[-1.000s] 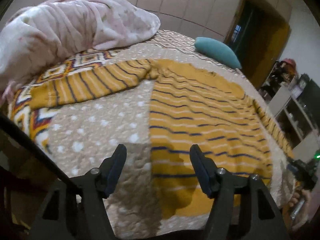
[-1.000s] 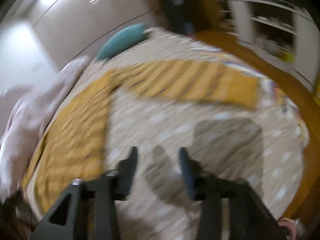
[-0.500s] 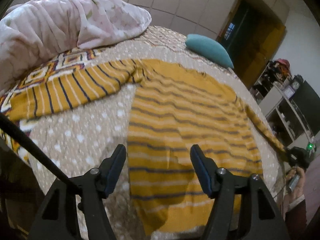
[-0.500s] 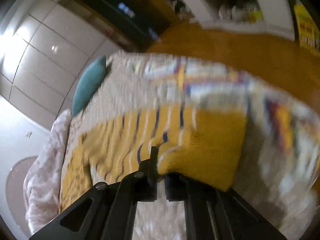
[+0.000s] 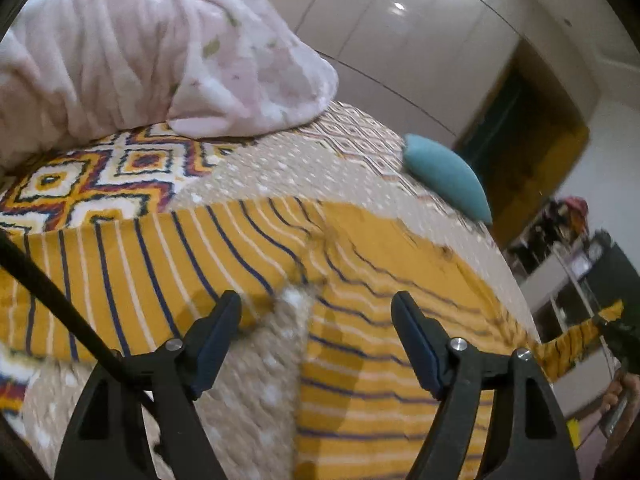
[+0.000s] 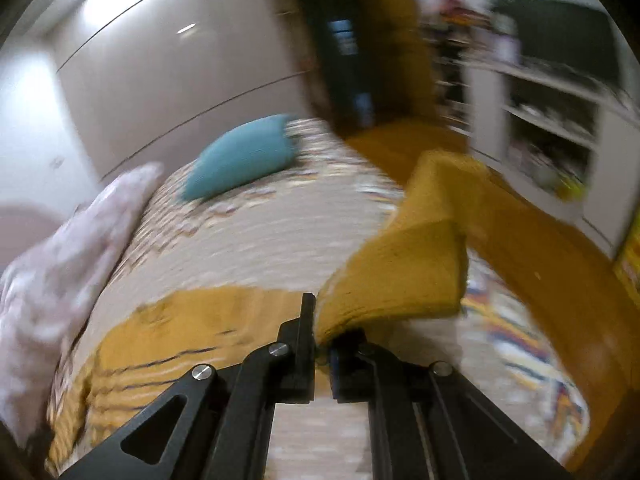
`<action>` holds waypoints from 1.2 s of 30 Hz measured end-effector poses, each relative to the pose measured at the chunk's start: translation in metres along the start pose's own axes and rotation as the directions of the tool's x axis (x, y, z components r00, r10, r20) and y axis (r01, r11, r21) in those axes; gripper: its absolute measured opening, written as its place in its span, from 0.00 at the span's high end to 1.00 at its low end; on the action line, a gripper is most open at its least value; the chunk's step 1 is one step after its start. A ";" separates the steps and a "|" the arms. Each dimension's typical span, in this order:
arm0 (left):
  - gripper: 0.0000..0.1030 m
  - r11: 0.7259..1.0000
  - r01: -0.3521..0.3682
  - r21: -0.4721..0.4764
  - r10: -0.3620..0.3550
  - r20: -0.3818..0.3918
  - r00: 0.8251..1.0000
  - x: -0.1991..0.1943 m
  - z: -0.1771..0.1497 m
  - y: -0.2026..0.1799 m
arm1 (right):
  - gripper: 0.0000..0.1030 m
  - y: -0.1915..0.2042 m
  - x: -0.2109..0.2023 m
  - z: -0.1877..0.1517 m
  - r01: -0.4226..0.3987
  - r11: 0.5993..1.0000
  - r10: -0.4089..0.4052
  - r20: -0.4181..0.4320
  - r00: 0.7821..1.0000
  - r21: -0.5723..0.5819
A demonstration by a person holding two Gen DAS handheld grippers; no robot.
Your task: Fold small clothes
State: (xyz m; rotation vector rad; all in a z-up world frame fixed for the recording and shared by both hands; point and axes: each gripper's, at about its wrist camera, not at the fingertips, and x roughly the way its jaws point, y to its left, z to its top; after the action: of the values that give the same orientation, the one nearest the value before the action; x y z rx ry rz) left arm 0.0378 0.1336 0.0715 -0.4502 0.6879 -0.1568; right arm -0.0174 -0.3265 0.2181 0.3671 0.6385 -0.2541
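Note:
A yellow sweater with navy and white stripes (image 5: 384, 320) lies spread flat on the bed. Its left sleeve (image 5: 120, 280) stretches out to the left. My left gripper (image 5: 316, 332) is open and empty, just above the armpit where sleeve meets body. My right gripper (image 6: 322, 340) is shut on the yellow cuff (image 6: 400, 276) of the right sleeve and holds it lifted off the bed. The lifted sleeve also shows at the far right of the left wrist view (image 5: 580, 340). The sweater body (image 6: 168, 344) lies to the left below it.
A pink blanket (image 5: 140, 52) is heaped at the bed's far left. A teal pillow (image 5: 444, 172) lies at the far end. The patterned bedspread (image 5: 100, 168) covers the bed. White shelves (image 6: 540, 120) and a wooden floor are to the right.
My right gripper closed on the right sleeve's cuff and has lifted it off the bed. My left gripper moved forward and left, from the hem toward the left armpit.

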 end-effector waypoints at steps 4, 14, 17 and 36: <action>0.25 0.998 -0.002 -0.061 0.006 0.060 0.998 -0.006 0.009 0.039 | 0.94 0.127 0.042 -0.020 -0.139 0.974 0.126 -0.087 0.988 -0.178; 0.23 0.982 -0.039 -0.186 0.072 0.176 0.982 -0.033 0.024 0.109 | 0.90 0.340 0.175 -0.154 -0.307 0.802 0.103 -0.388 0.916 -0.513; 0.23 0.979 -0.044 -0.201 0.084 0.195 0.977 -0.038 0.027 0.116 | 0.76 0.354 0.173 -0.174 -0.371 0.745 0.134 -0.421 0.897 -0.554; 0.22 0.638 -0.432 -0.637 0.695 0.234 0.680 -0.157 0.016 0.242 | 0.49 0.458 0.055 -0.255 -0.682 0.412 0.354 -0.584 0.731 -0.604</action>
State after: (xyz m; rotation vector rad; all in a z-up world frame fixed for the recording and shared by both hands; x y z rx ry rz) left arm -0.0739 0.4002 0.0639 -0.7496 0.3536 0.7871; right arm 0.0457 0.1856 0.1114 -0.2973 0.9060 0.7704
